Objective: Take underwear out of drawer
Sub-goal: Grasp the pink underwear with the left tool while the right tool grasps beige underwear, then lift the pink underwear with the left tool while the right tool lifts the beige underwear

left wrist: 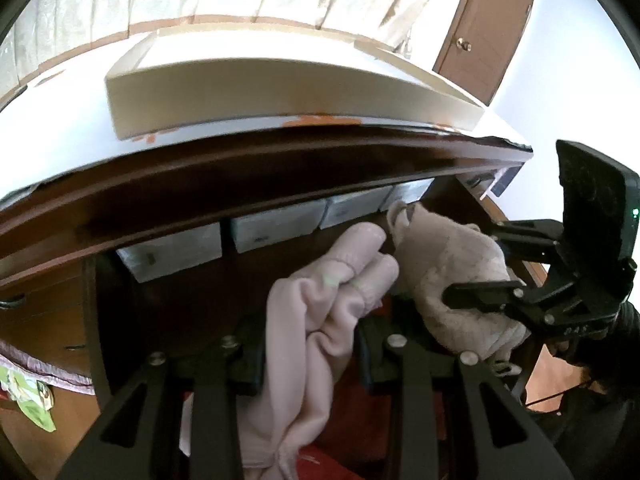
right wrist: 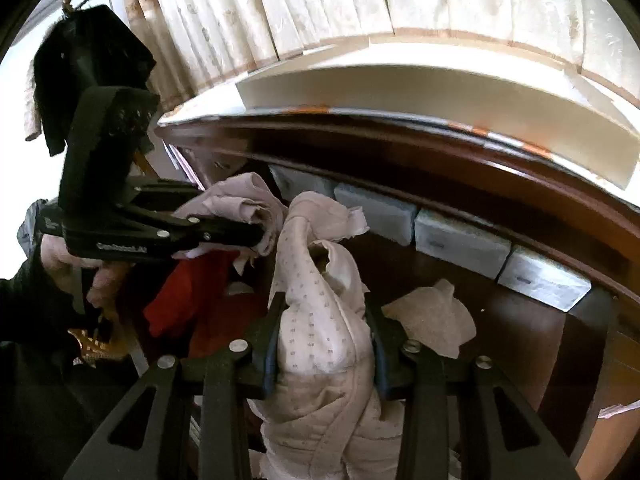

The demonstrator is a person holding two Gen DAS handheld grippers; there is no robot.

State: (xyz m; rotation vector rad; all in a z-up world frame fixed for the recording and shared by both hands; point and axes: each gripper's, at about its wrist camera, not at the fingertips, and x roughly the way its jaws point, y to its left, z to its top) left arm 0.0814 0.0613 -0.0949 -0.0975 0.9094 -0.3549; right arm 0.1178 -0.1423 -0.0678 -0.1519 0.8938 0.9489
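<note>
While both my claws pinch cloth above the open drawer (right wrist: pixel 520 344), my left claw (left wrist: pixel 308 364) grips plain pink underwear (left wrist: pixel 320 320) and my right claw (right wrist: pixel 324 344) grips a dotted pair (right wrist: pixel 320 312), bunched so each lifts clear of the red garment (right wrist: pixel 188 300) underneath.

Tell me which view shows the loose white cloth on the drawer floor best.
Right wrist view: the white cloth lies unobstructed right of the right gripper. In the left wrist view I cannot find it; held garments block that area.

A home bedroom: pleated curtains (right wrist: pixel 320 4), a wooden door (left wrist: pixel 484 28), and a dark wooden drawer (right wrist: pixel 520 320) of folded clothes.
</note>
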